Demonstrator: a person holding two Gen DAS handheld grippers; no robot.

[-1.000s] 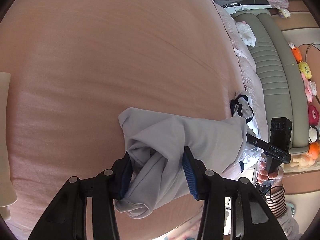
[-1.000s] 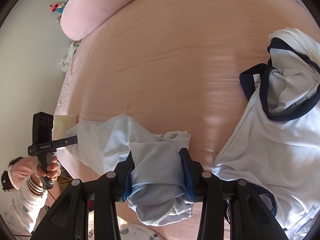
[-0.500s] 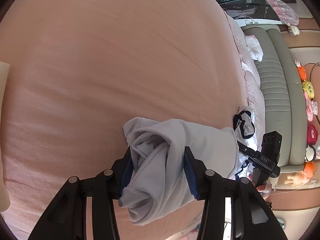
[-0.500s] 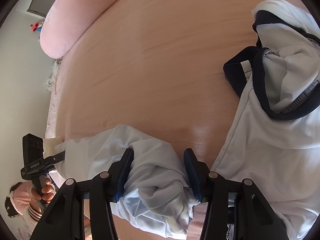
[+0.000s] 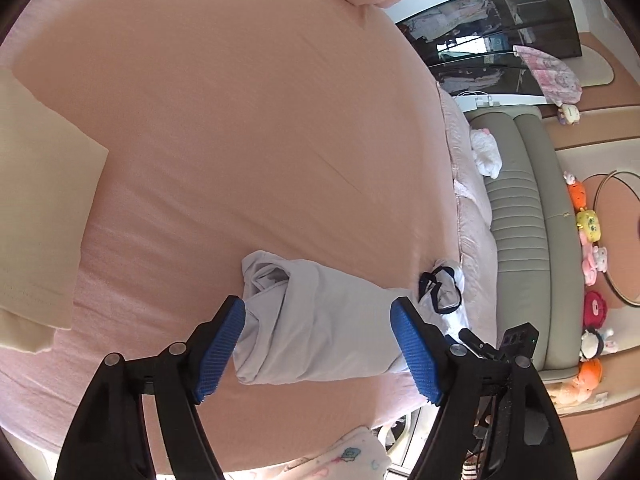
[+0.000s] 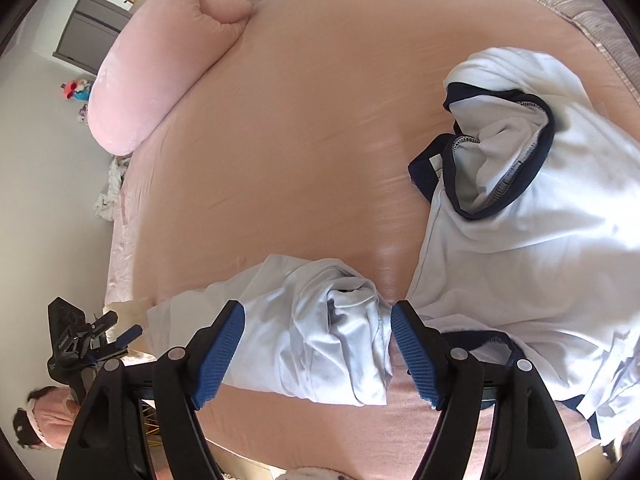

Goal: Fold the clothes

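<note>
Between my left gripper's (image 5: 318, 354) ribbed blue rubber pads: pale grey garment (image 5: 320, 332), soft matt cloth, creased. Its arms: matt black plastic. Beneath: bed sheet (image 5: 240, 140), smooth pink cloth, faint sheen. Right of my right gripper (image 6: 316, 354): white shirt (image 6: 540, 240), navy trim, matt knit.

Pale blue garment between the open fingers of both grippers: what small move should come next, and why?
Probably back both grippers off. The left gripper and right gripper are open, and the pale blue garment lies bunched on the pink bed sheet, so it seems set down. A fresh grasp would then be needed to spread it.
</note>
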